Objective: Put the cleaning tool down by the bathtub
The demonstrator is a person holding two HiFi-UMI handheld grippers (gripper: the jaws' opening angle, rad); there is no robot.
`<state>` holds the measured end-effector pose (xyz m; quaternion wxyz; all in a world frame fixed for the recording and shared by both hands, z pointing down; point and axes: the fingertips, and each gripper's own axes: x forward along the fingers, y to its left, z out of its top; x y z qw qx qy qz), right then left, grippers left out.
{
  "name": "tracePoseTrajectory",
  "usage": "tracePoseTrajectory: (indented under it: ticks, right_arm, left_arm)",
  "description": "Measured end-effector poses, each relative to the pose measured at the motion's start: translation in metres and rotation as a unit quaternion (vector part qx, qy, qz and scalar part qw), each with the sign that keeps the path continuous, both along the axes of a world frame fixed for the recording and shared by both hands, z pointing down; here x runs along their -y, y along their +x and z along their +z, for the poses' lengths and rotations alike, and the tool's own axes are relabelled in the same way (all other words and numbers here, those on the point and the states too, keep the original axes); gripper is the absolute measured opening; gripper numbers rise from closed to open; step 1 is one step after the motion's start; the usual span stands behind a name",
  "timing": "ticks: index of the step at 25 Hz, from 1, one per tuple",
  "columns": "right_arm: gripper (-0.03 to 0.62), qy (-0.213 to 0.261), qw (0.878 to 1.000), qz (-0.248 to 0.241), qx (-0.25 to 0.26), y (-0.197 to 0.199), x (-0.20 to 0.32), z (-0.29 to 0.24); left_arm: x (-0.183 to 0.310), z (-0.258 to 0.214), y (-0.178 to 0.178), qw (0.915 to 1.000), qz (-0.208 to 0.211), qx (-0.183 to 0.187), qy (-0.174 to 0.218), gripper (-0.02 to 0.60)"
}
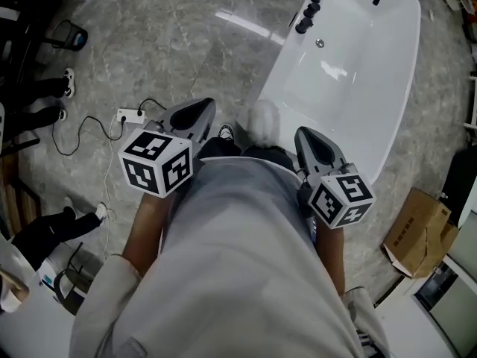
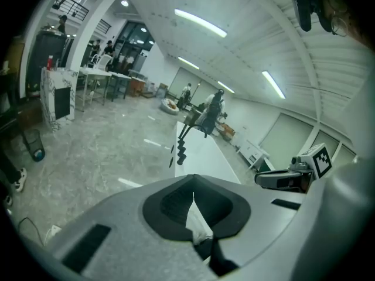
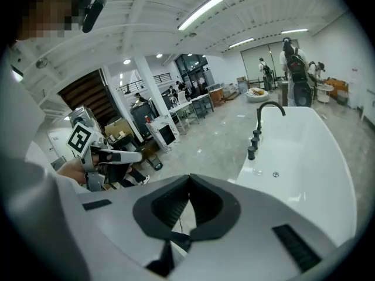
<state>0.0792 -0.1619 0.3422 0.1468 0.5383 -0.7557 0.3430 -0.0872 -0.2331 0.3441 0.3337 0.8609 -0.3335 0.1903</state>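
A white fluffy cleaning tool lies on the floor against the near side of the white bathtub, blurred in the head view. Both grippers are held close to my body, above and short of it. My left gripper is shut with nothing held; through the gap behind its touching tips a bit of the white fluffy tool shows. My right gripper is also shut and empty, just right of the tool. Each gripper appears in the other's view: right gripper, left gripper.
Black faucet fittings stand on the tub's far rim. A white power strip with cable lies on the grey floor at left. A cardboard box sits right of the tub. Someone's feet stand at far left.
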Motion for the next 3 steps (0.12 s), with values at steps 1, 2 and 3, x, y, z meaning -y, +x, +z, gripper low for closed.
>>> tracePoseTrajectory:
  ticks: [1, 2, 3]
  right_arm:
    - [0.011, -0.003, 1.0, 0.002, -0.001, 0.0, -0.0018, 0.0006]
    - [0.012, -0.005, 1.0, 0.004, -0.002, -0.0005, -0.0038, 0.0012]
    - [0.012, -0.007, 1.0, 0.005, -0.003, -0.0012, -0.0058, 0.0017]
  left_arm:
    - [-0.0028, 0.0015, 0.0, 1.0, 0.003, 0.002, -0.001, 0.006]
    - [-0.0056, 0.0029, -0.0004, 1.0, 0.007, 0.005, -0.002, 0.006]
    - [-0.0083, 0.0043, -0.0008, 0.9999, 0.009, 0.008, -0.002, 0.006]
